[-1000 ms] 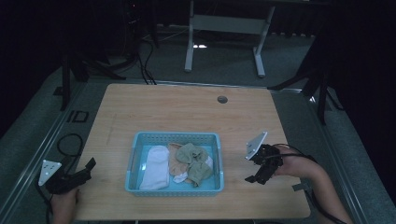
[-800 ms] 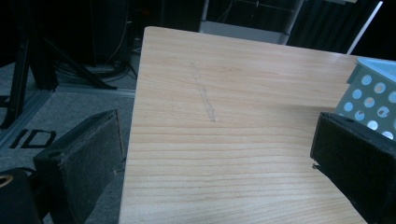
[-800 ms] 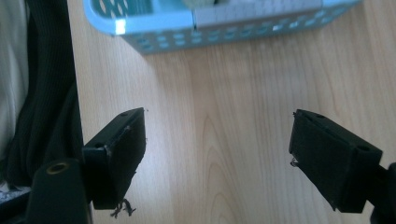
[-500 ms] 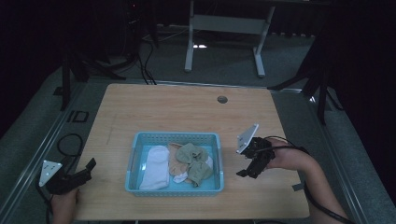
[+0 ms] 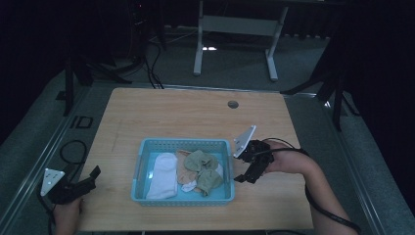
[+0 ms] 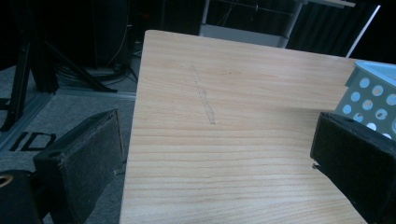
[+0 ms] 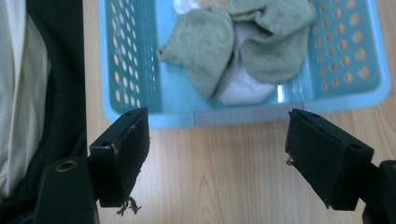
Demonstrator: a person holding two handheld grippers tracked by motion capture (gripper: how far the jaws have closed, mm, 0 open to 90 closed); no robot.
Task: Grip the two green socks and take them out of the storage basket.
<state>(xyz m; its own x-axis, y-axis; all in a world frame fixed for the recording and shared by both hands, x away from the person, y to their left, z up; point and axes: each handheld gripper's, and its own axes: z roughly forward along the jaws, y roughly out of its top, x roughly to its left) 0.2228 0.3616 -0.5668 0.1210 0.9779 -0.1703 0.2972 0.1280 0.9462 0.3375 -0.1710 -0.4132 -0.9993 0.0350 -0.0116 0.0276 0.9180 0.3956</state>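
Right gripper just right of the basket, jaws spread wide with nothing between them, hovering above the table and aimed at the basket's right rim. Green socks heaped in the basket's right half over a white one, another white sock in its left half. Left gripper well left of the basket, also released and empty.

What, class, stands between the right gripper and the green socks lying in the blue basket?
Only the basket's near wall. The right gripper hangs open beside the basket over bare table, jaws empty, and the green socks lie just past that wall on top of the pile, uncovered from above.
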